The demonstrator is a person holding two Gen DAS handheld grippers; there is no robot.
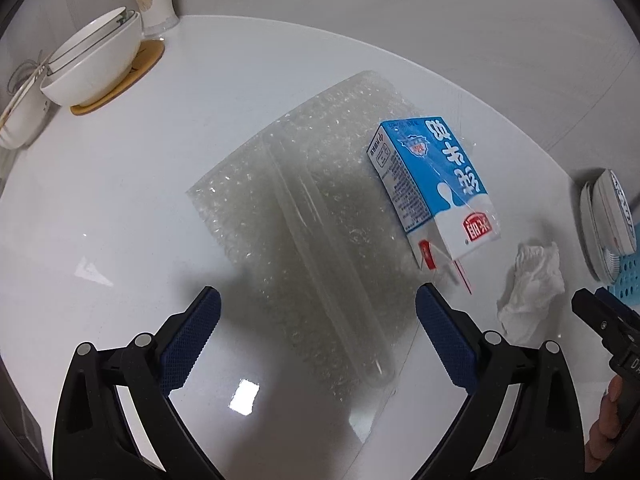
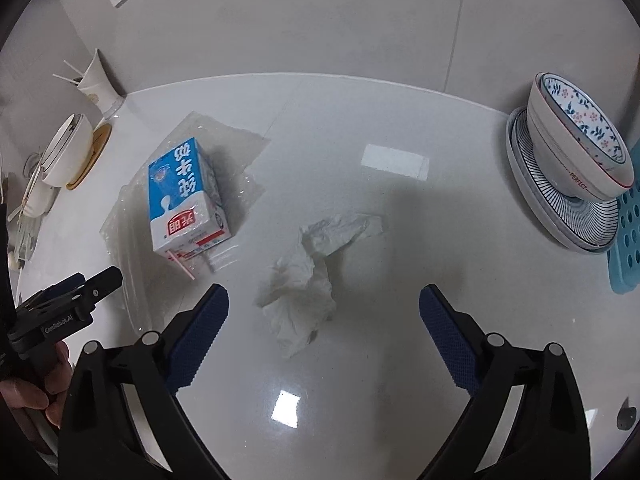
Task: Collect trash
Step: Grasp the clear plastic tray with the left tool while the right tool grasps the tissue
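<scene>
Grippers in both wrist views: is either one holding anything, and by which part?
Nothing is held. The left gripper is open above the bubble wrap; the right gripper is open above the crumpled tissue.

Pretty even indoor light from overhead, a bit cool and flat. The glossy white table (image 2: 400, 360) throws back square glare patches, one right beside the crumpled tissue (image 2: 308, 280) and another nearer the camera. Soft grey shadows sit on the bubble wrap (image 1: 304, 216). Both views are sharp in the middle, but the fisheye bends everything hard and goes black at the corners.
</scene>
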